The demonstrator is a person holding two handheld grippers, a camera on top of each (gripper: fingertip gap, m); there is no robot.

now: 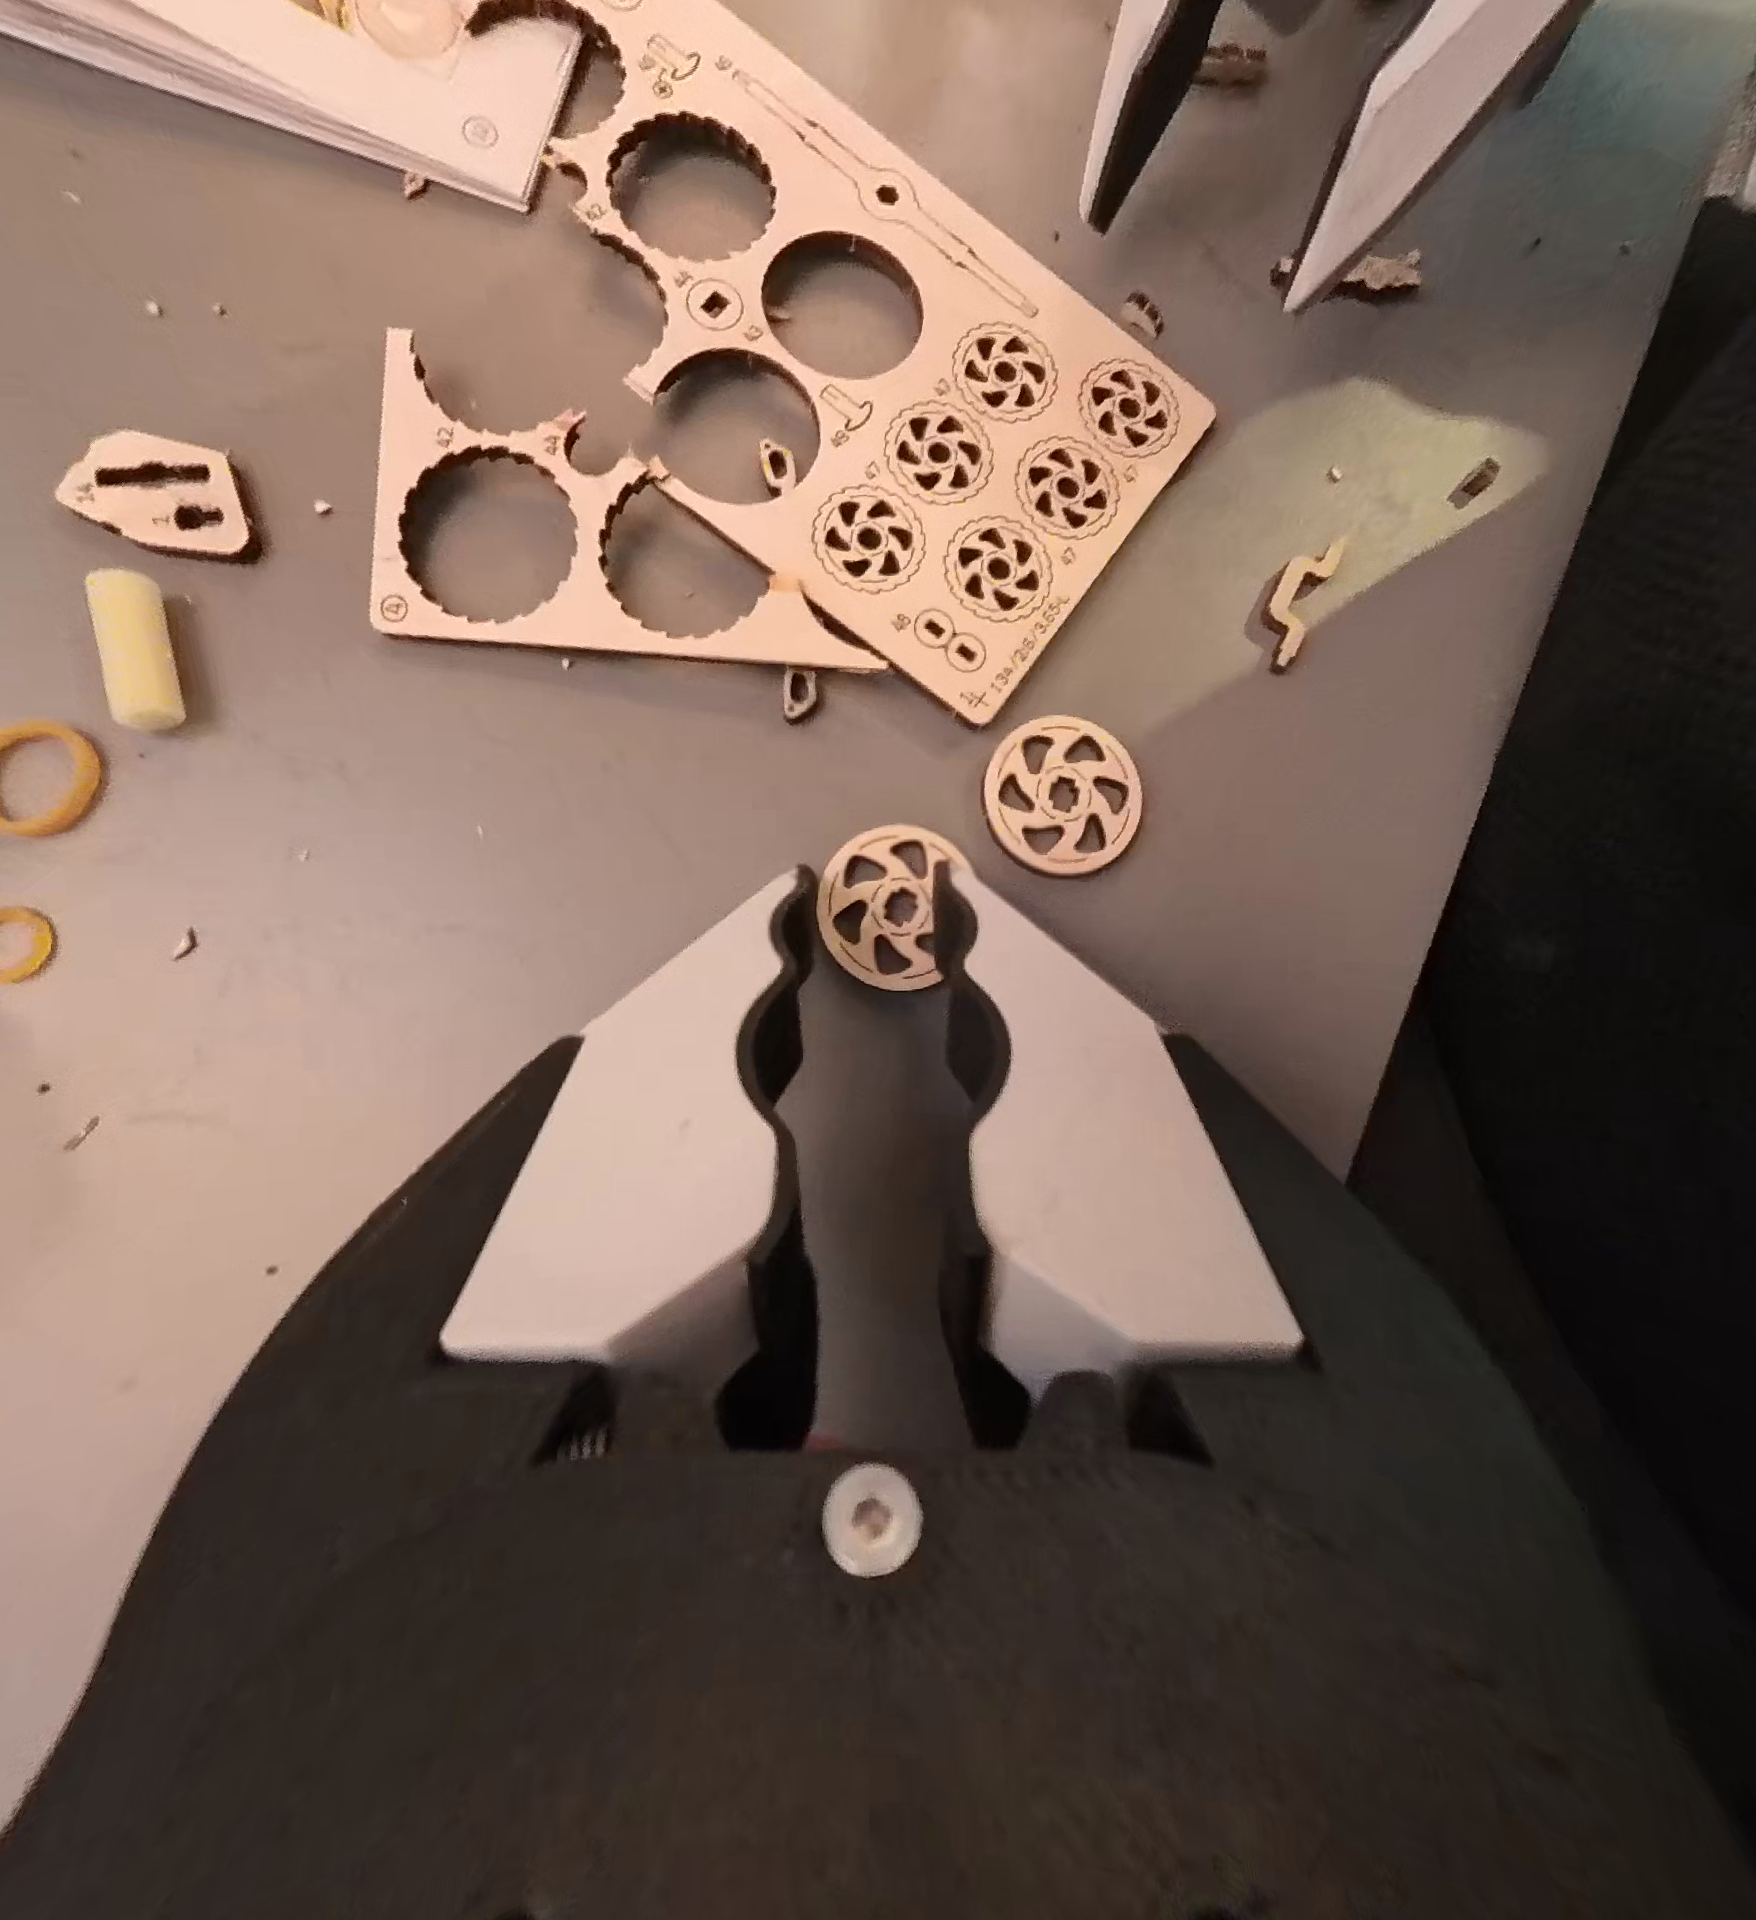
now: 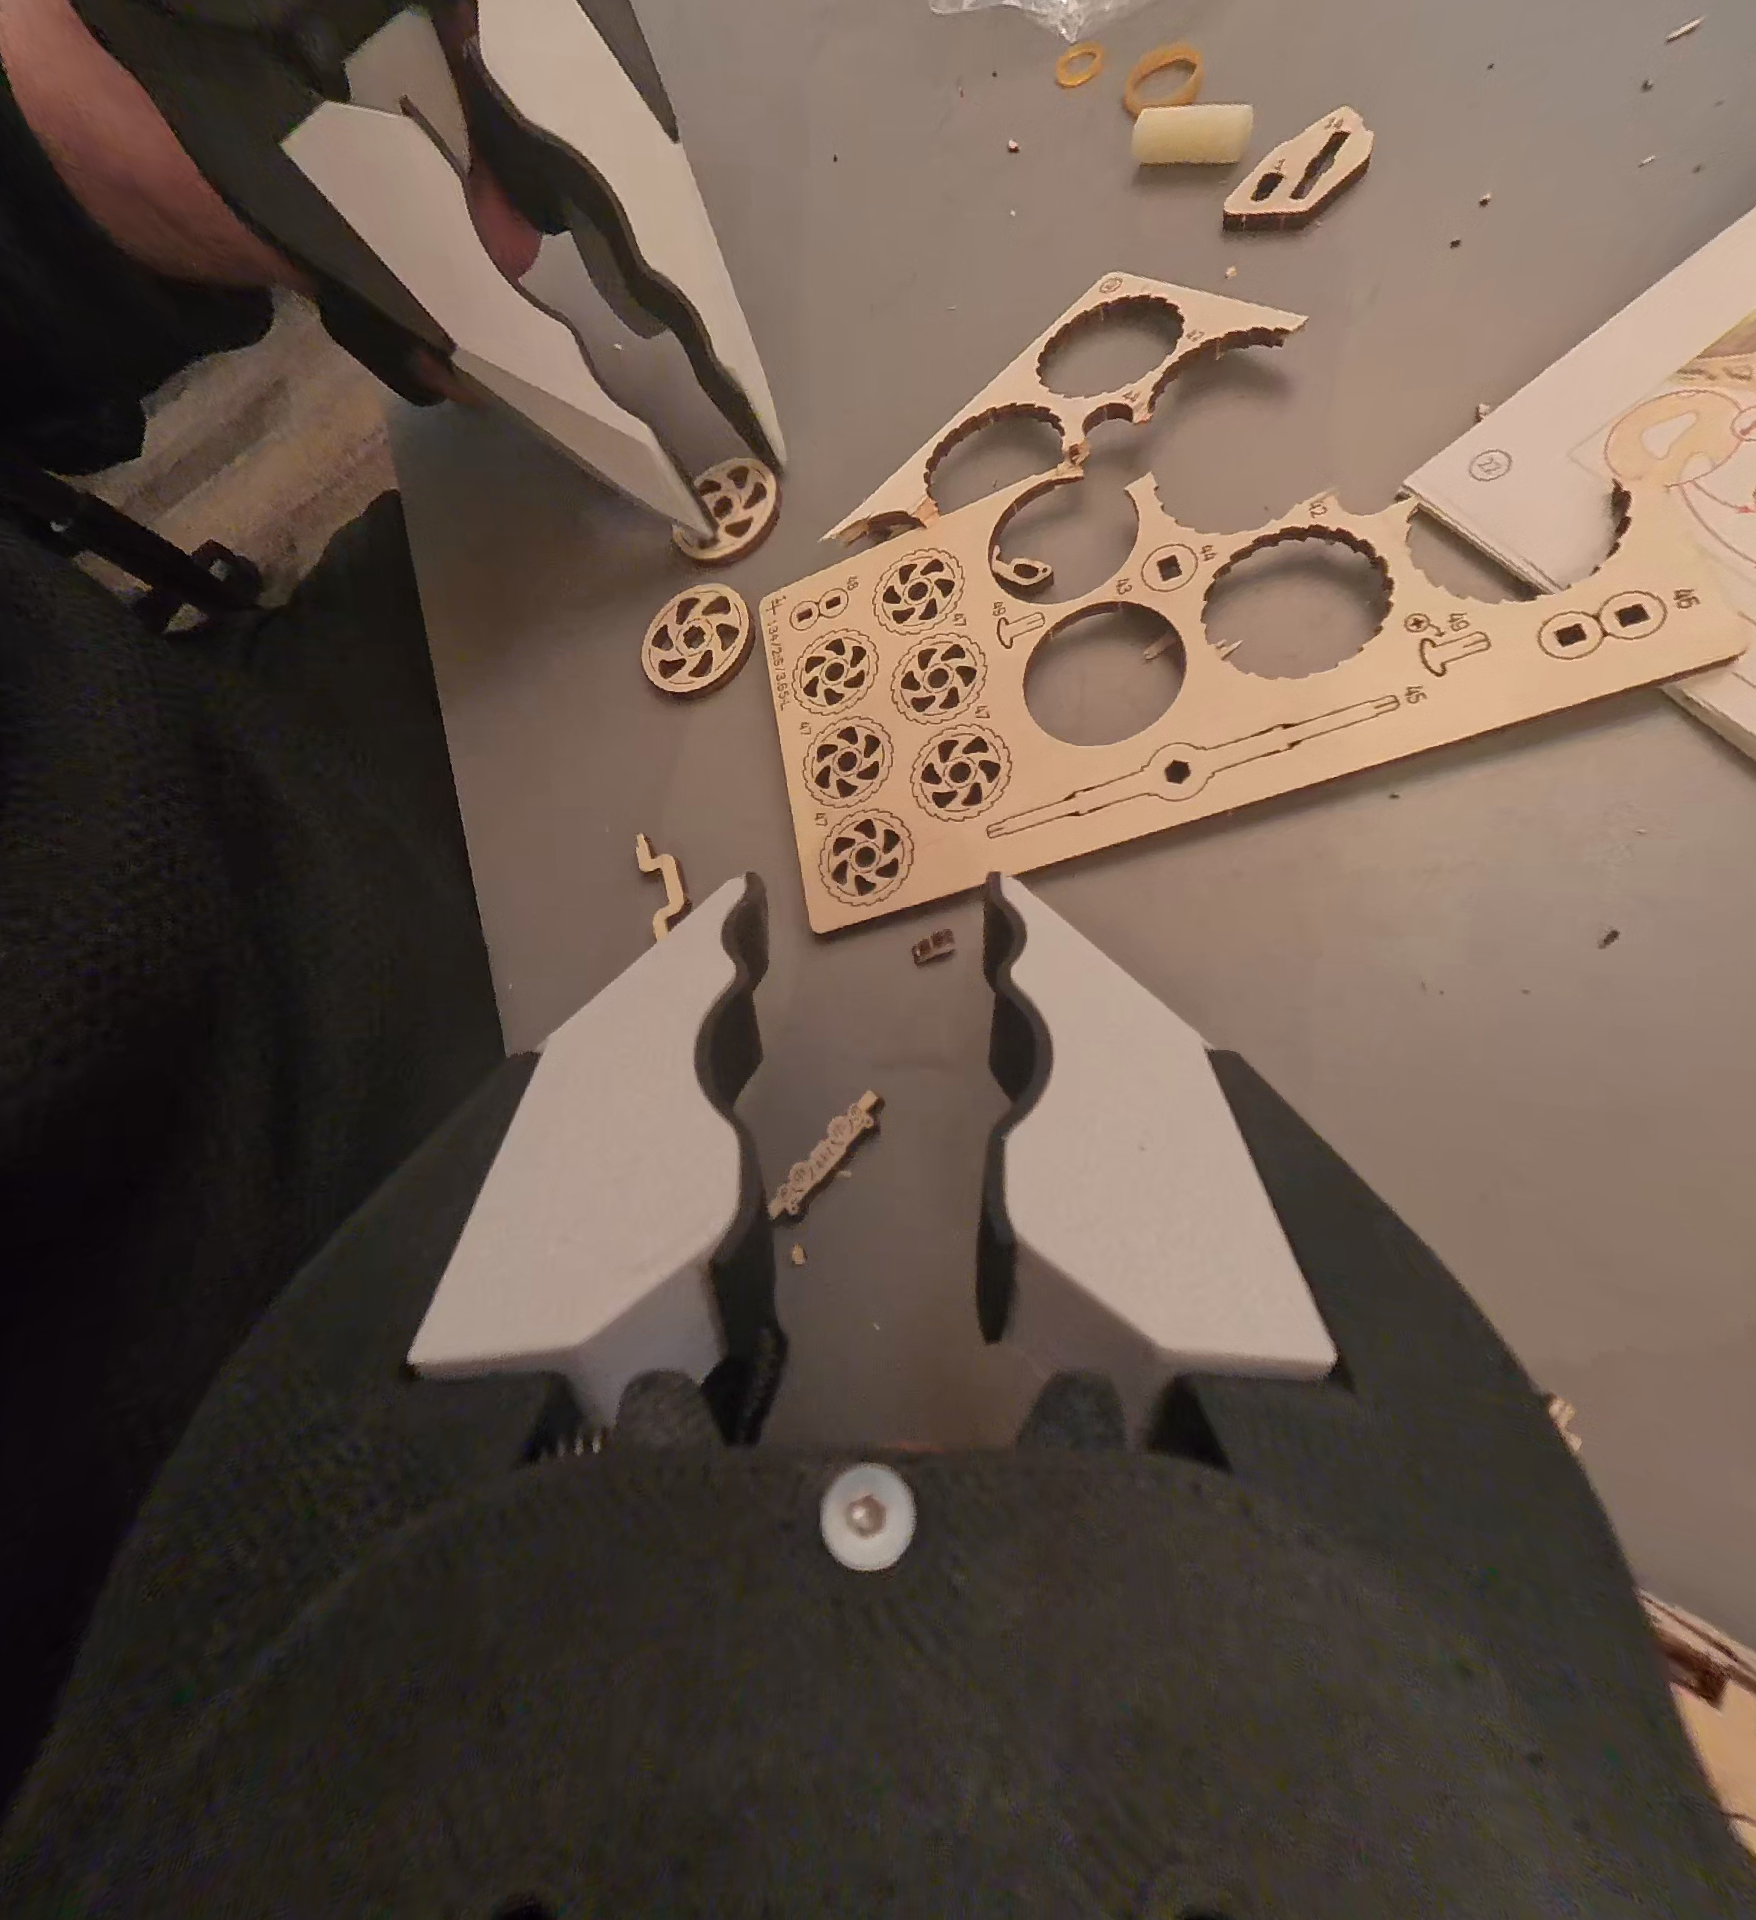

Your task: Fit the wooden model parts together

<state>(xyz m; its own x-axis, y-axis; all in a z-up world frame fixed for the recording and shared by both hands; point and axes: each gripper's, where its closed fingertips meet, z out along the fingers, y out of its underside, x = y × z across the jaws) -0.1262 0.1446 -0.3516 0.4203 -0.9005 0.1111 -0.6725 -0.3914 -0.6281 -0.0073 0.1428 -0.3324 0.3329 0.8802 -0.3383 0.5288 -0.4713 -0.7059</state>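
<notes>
My left gripper (image 1: 882, 891) is shut on a small round wooden wheel disc (image 1: 869, 930) with curved cut-outs, at the grey table surface. In the right wrist view the same gripper (image 2: 734, 497) pinches that disc (image 2: 739, 488), which stands tilted on the table. A second, matching disc (image 1: 1061, 795) lies flat just beside it (image 2: 697, 636). The laser-cut wooden sheet (image 1: 1061, 540) holding several more discs lies beyond. My right gripper (image 2: 874, 902) is open and empty, hovering over a small ornate wooden strip (image 2: 827, 1153). It also shows in the left wrist view (image 1: 1201, 260).
A broken-off sheet piece (image 1: 500, 551), a slotted wooden plate (image 1: 162, 509), a foam cylinder (image 1: 136, 649), two rubber bands (image 1: 32, 779) and a hook-shaped piece (image 1: 1305, 603) lie around. An instruction booklet (image 2: 1684, 468) lies at the far edge. Dark fabric (image 1: 1632, 935) borders the table edge. There is about 12 cm between the tips of the two grippers. Between my right fingertips and the hook-shaped piece (image 1: 1305, 603) there is roughly 5 cm.
</notes>
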